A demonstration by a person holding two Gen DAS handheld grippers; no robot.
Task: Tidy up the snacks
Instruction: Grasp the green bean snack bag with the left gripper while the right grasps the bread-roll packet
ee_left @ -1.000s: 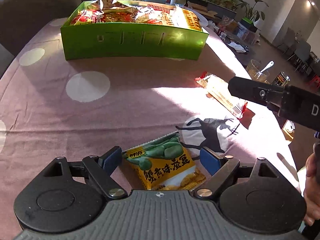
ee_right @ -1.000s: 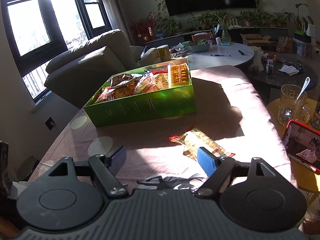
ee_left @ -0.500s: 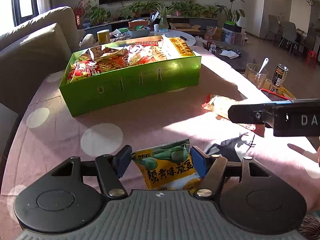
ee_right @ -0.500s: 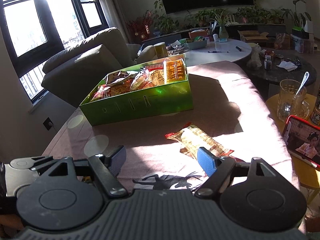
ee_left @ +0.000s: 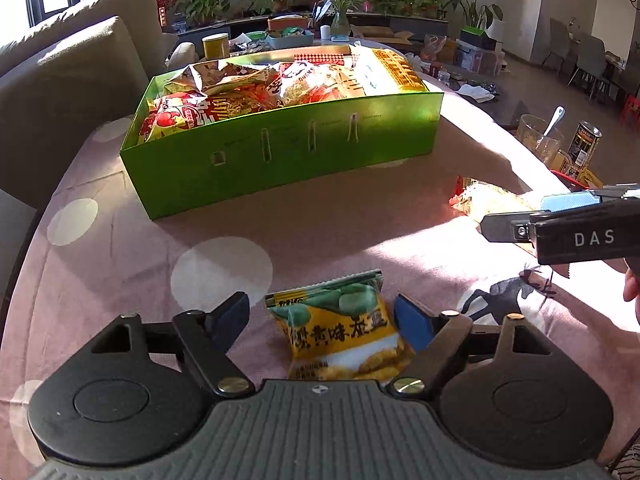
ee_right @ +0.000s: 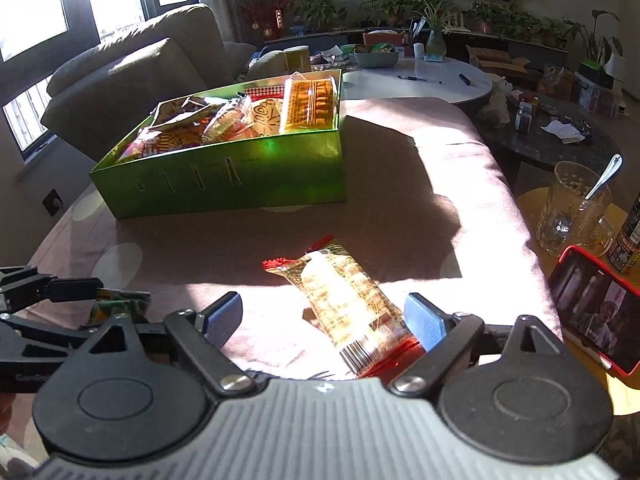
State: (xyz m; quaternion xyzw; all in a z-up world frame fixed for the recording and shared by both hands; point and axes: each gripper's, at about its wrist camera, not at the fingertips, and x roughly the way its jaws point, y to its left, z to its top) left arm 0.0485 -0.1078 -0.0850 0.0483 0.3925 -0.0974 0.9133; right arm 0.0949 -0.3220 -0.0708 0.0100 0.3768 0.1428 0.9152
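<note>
A green box (ee_left: pixel 280 160) full of snack packets stands on the pink dotted tablecloth; it also shows in the right wrist view (ee_right: pixel 224 184). My left gripper (ee_left: pixel 320 316) is open around a yellow and green pea snack packet (ee_left: pixel 344 332) that lies between its fingers. My right gripper (ee_right: pixel 322 316) is open around a clear red-ended cracker packet (ee_right: pixel 348 300) lying on the cloth. The right gripper shows at the right edge of the left wrist view (ee_left: pixel 560 228), over the cracker packet (ee_left: pixel 484 200). The left gripper shows at the left edge of the right wrist view (ee_right: pixel 44 288).
A glass mug with a spoon (ee_right: pixel 572 208), a can (ee_right: pixel 632 236) and a red-cased phone (ee_right: pixel 592 308) stand on a yellow side table at the right. A grey sofa (ee_right: pixel 132 80) is behind the box. A white round table (ee_right: pixel 420 76) stands further back.
Both grippers have moved forward and lower. The pea packet sits looser between wider left fingers. The cracker packet has come between the right gripper's fingers.
</note>
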